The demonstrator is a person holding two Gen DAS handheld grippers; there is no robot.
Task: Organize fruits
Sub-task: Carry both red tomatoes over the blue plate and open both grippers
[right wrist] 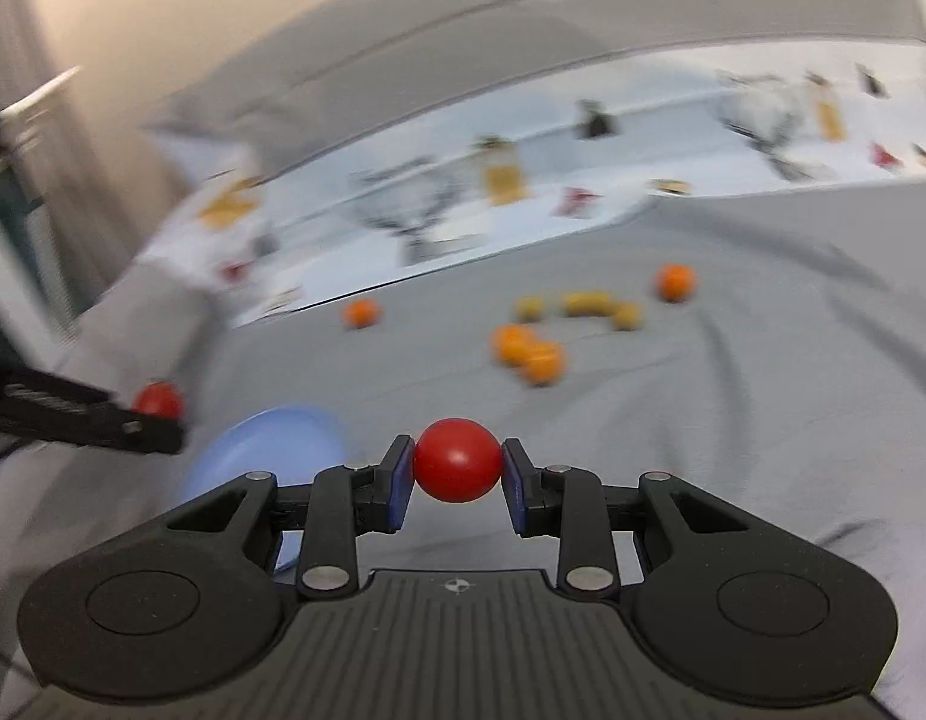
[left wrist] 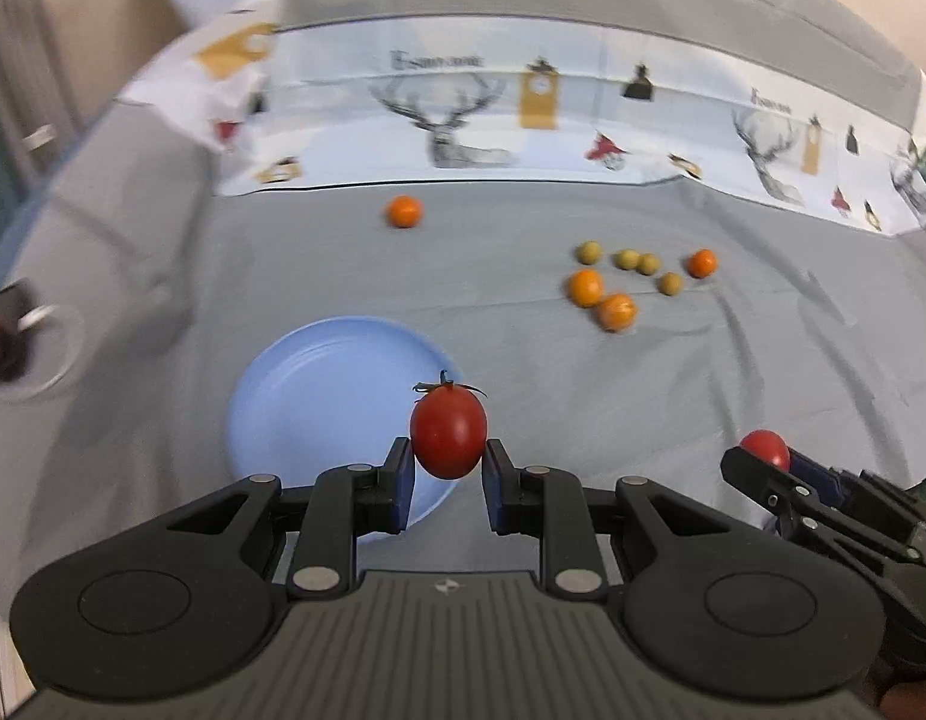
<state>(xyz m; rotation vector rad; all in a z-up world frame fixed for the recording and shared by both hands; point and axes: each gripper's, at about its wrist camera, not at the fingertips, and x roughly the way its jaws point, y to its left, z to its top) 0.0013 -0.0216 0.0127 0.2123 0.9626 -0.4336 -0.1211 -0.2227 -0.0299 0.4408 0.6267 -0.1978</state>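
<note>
Two small red cherry tomatoes are up in the air, one per gripper, and the round pale-blue plastic plate point(left wrist: 319, 396) is what both are heading for! The left gripper point(left wrist: 450, 471) has its fingers pinched on the stemmed red tomato point(left wrist: 448, 433), green calyx pointing up, long axis upright between the blue pads, and from its own camera that tomato hangs right over the plate's near-right rim, the dish spreading out ahead and to the left. The right gripper point(right wrist: 458, 473) clamps the smooth round red tomato point(right wrist: 458, 459) side to side, no stem showing, and here is the key relation: from the right wrist view the plate point(right wrist: 271, 444) lies low and to the left of the fingers, partly hidden behind the gripper body, with the left gripper point(right wrist: 157, 414) and its tomato sitting between. So the left hand looks the nearer one by a clear margin; my call is it only needs a short nudge forward-left before letting go, while the right must travel across. Well apart, far right on the grey cloth-covered desk point(left wrist: 523, 360), wait the small orange citrus fruits point(left wrist: 601, 297) and the little green-yellow round fruits point(left wrist: 637, 264), with one lone orange fruit point(left wrist: 403, 211) off toward the printed deer-pattern cloth point(left wrist: 463, 120).
</note>
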